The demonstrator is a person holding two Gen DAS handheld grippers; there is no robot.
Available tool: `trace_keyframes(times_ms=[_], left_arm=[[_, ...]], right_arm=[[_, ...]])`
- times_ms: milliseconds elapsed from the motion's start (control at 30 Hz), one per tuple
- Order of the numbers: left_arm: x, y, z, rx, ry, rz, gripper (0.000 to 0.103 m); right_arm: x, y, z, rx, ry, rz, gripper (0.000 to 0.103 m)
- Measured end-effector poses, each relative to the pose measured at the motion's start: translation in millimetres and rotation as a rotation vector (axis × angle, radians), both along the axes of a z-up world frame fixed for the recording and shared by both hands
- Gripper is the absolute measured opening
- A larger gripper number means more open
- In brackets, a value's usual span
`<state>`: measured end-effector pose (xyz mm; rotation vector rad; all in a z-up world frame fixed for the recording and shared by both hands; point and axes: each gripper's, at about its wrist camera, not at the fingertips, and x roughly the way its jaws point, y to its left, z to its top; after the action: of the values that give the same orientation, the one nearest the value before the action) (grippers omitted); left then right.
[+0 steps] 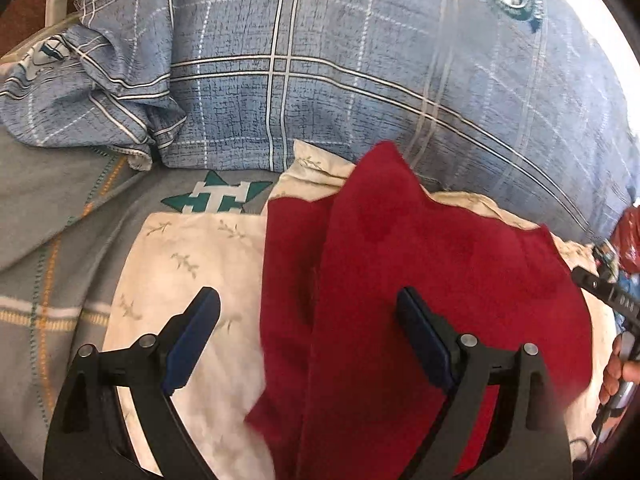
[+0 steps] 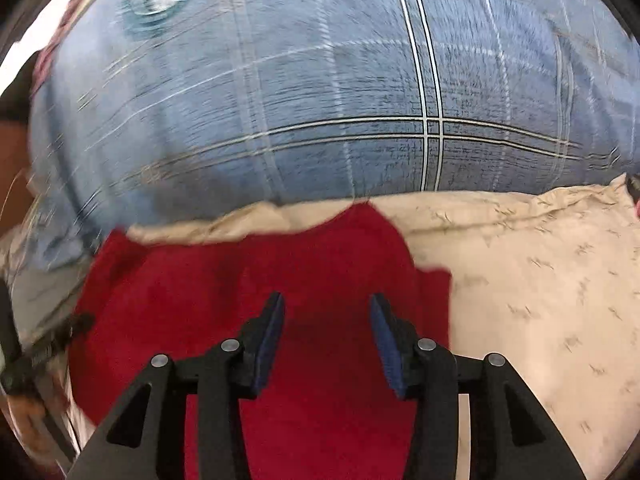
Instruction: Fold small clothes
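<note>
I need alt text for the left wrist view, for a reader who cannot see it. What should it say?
The left gripper, open and empty, hangs over a red garment that lies on a cream cloth with a leaf print. Behind them is a blue plaid pillow; a hand with the other gripper shows at the right edge.

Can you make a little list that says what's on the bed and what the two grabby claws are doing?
garment: red cloth, partly folded, lying flat
under it: cream leaf-print cloth
behind: blue plaid pillow
bed cover: grey sheet with green star
left gripper: open, holding nothing, over the red cloth's edge
right gripper: open, holding nothing, over the red cloth
</note>
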<state>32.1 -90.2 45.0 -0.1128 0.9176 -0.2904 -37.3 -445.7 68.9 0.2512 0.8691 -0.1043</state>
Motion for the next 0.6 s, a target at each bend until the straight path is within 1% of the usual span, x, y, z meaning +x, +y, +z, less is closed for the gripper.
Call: trace_keyframes(times_ms=[33, 67, 133, 200, 233, 267, 300, 333, 367, 400, 467, 533, 600], left_arm=[[-8.7, 4.0, 1.2, 0.001, -0.005, -0.009, 0.090], [-14.1, 6.6, 1.7, 0.001, -0.010, -0.012, 0.090], [-28.0, 13.2, 1.2, -0.013, -0.016, -0.017, 0.090], [-39.4, 18.0, -0.2, -0.018, 0.002, -0.025, 0.090], [-44.6, 20.0, -2.2, -0.017, 0.010, -0.026, 0.090], [-50.9, 22.1, -4.0, -0.014, 0.009, -0.029, 0.090], [-55.6, 22.2, -6.3, -0.008, 0.006, -0.033, 0.090], [-59.0, 22.0, -9.0, 0.003, 0.000, -0.037, 0.090], [-60.7, 21.9, -11.0, 0.004, -0.003, -0.039, 0.090], [-62.4, 22.0, -12.7, -0.003, -0.002, -0.043, 0.090], [-62.0, 22.0, -16.9, -0.029, 0.009, -0.058, 0.090], [-61.0, 23.6, -20.6, -0.043, 0.003, -0.064, 0.090], [-61.5, 23.6, -22.0, -0.040, -0.006, -0.075, 0.091]], right_arm=[[-10.4, 4.0, -1.4, -0.016, 0.007, 0.008, 0.047], [-16.0, 6.3, -6.9, -0.023, 0.037, 0.017, 0.047], [-17.8, 7.5, -24.8, -0.032, 0.120, 0.046, 0.047], [-14.8, 21.0, -19.2, -0.078, 0.115, 0.040, 0.048], [-14.3, 24.9, -13.3, -0.079, 0.111, 0.032, 0.050], [-12.8, 32.1, -2.6, -0.057, 0.081, 0.038, 0.050], [-12.8, 40.1, 6.5, -0.021, 0.041, 0.069, 0.050], [-8.6, 52.3, 14.4, 0.014, 0.014, 0.105, 0.052], [-1.4, 68.6, 21.0, 0.058, -0.005, 0.148, 0.057], [7.5, 84.9, 24.4, 0.111, -0.018, 0.187, 0.063], [32.6, 124.7, 27.2, 0.208, -0.019, 0.254, 0.064], [56.2, 156.6, 27.4, 0.224, -0.004, 0.284, 0.064], [84.1, 193.6, 24.9, 0.223, 0.012, 0.323, 0.064]])
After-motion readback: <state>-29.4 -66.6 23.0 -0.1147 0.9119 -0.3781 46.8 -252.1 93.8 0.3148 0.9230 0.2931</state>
